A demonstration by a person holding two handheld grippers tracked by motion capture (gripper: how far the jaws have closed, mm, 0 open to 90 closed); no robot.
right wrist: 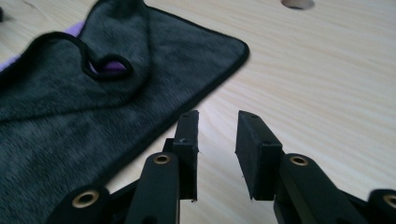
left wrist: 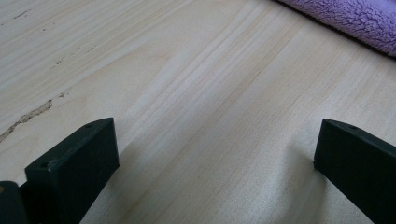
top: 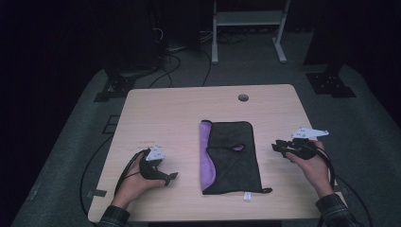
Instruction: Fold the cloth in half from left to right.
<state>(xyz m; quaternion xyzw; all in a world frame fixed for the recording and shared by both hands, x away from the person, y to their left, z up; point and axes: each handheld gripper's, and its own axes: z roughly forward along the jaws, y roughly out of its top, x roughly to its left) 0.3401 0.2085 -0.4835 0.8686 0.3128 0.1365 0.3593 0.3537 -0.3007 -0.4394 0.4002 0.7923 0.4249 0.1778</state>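
A dark grey cloth [top: 234,161] lies folded at the middle of the wooden table [top: 165,113], its purple underside [top: 206,163] showing along the left edge and through a small fold. My left gripper [top: 169,178] rests low on the table to the cloth's left, a short way off. In the left gripper view it [left wrist: 217,158] stands wide open over bare wood, the purple fleece [left wrist: 355,18] at the upper right. My right gripper [top: 278,146] hovers just off the cloth's right edge. In the right gripper view it [right wrist: 217,140] is open by a narrow gap with nothing in it, beside the cloth [right wrist: 93,107].
A round hole [top: 243,98] pierces the table near its far edge, also in the right gripper view [right wrist: 298,3]. A white tag [top: 247,196] hangs at the cloth's near edge. Beyond the table stand a white frame [top: 248,19], floor cables [top: 175,61] and black stand bases [top: 331,82].
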